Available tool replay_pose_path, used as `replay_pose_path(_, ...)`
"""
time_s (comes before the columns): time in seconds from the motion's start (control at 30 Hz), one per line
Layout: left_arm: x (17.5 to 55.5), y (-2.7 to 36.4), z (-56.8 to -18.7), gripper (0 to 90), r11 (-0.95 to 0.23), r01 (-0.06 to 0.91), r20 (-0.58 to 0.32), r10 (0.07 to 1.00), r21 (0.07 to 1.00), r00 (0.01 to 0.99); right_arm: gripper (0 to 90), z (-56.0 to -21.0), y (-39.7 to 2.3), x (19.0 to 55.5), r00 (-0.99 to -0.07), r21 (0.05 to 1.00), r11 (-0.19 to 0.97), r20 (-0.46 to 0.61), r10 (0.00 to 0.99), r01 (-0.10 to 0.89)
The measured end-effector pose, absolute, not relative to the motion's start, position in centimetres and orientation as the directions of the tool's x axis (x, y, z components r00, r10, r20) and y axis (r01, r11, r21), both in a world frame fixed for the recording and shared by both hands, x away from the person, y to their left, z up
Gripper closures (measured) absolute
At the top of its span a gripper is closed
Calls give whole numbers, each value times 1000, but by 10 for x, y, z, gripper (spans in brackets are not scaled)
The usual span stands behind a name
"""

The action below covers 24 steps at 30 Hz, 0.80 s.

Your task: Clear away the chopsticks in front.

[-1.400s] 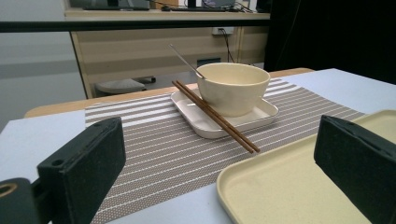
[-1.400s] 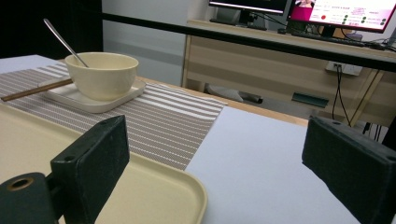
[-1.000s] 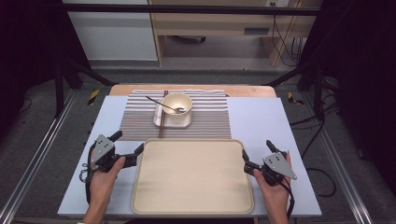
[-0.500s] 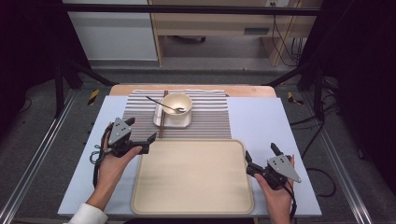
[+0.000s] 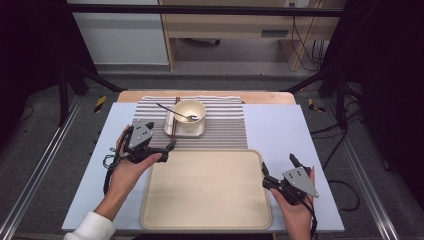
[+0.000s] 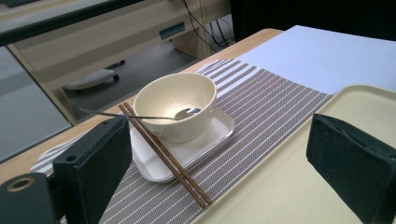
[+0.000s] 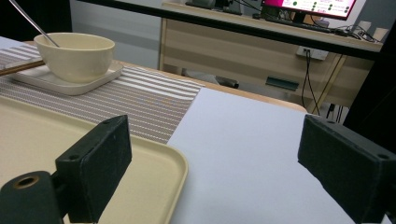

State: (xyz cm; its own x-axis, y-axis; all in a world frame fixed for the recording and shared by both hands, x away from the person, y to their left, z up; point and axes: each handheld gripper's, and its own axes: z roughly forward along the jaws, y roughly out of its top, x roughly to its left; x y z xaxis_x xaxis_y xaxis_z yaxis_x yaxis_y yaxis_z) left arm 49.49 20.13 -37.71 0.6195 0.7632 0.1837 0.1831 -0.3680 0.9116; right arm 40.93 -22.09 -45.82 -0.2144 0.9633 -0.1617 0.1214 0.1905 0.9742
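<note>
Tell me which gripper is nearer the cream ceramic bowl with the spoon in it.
Left. The left gripper hovers just short of the cream ceramic bowl, at the tray's far-left corner. The right gripper sits at the tray's right edge, much farther away.

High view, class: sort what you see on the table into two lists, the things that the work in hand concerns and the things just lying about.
In the work:
left tool, open, nearing the place setting
bowl
spoon in the bowl
chopsticks
small plate under the bowl
tray

Lying about:
striped placemat
right tool, open beside the tray
</note>
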Motion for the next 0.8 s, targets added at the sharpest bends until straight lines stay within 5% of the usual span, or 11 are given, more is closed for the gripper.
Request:
replay_pose_path(0.23,513,206,-378,75,-303,260,92,794,917,601,112,-458,-223,406,-198,975,185,-159,967,120)
replay_pose_path(0.5,536,212,-379,111,-311,317,92,828,896,553,111,-456,-229,403,-190,979,165,-141,972,118)
replay_pose_path(0.8,556,207,-393,289,-311,346,98,852,885,515,111,-456,-226,403,-190,976,185,-161,969,117)
